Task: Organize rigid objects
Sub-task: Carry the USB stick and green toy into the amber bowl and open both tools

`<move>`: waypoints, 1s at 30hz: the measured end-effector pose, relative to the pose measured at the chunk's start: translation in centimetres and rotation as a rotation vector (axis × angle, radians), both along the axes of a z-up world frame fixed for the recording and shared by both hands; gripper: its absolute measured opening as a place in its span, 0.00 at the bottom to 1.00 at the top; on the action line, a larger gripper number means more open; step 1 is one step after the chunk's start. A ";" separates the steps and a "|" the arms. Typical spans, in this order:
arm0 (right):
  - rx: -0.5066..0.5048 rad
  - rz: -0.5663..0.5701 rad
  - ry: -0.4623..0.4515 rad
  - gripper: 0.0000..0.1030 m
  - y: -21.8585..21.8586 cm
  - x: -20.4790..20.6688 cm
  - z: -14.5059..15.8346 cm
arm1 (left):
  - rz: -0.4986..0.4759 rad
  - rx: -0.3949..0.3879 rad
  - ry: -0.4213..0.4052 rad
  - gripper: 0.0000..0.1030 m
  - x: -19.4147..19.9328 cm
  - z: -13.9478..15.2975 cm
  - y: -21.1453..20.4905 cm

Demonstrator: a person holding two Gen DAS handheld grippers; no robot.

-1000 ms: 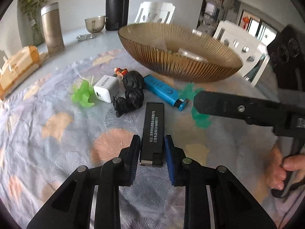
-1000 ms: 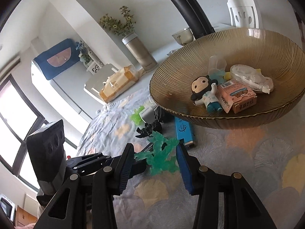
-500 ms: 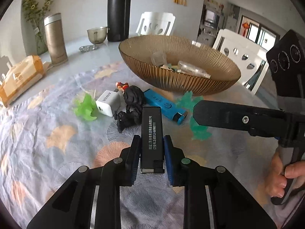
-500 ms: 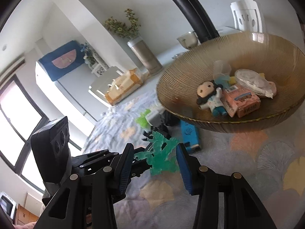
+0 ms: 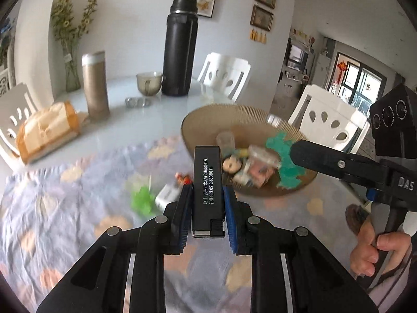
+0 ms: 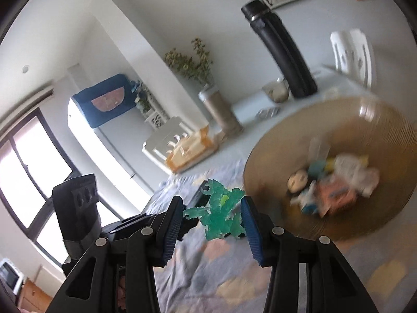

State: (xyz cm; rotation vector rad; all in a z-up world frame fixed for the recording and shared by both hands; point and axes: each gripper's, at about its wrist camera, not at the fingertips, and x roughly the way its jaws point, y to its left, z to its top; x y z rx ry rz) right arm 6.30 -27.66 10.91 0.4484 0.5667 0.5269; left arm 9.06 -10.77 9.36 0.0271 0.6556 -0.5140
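Note:
My left gripper (image 5: 207, 208) is shut on a black lighter (image 5: 207, 182) with white print and holds it in the air above the cloth, short of the ribbed amber bowl (image 5: 203, 120). My right gripper (image 6: 212, 214) is shut on a teal-green plastic figure (image 6: 221, 215), also lifted; the figure shows in the left wrist view (image 5: 284, 161) over the bowl's right side. The bowl (image 6: 378, 120) holds a doll, a pink box and other small items.
On the patterned cloth below lie a light-green figure (image 5: 142, 202), a white charger (image 5: 168, 195) and a small red-orange piece (image 5: 182, 178). Behind stand a black flask (image 5: 179, 52), a gold tumbler (image 5: 95, 86), a small bowl (image 5: 148, 83), a bread bag (image 5: 47, 130) and white chairs.
Both grippers have risen from the table with their objects, the left one with the black lighter. The bowl now sits lower in both views and the right gripper has moved toward it.

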 end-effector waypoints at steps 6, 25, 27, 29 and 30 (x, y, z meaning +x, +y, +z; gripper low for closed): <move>-0.035 -0.101 0.017 0.44 -2.6 2.6 -0.7 | -0.049 -0.001 -0.011 0.21 1.6 1.1 -3.8; 0.067 -0.204 0.016 0.85 -7.0 3.7 -2.6 | -0.069 0.055 0.024 0.84 4.9 -1.2 -9.3; 0.073 -0.189 -0.019 1.00 -6.8 3.3 -2.0 | -0.034 0.030 -0.007 0.99 4.7 -0.7 -8.7; 0.069 -0.177 -0.024 1.00 -6.5 3.2 -1.8 | -0.026 0.002 -0.035 0.99 4.5 -0.1 -8.1; 0.075 -0.176 -0.024 1.00 -6.4 3.2 -1.8 | -0.021 0.017 -0.033 0.99 4.6 0.0 -8.0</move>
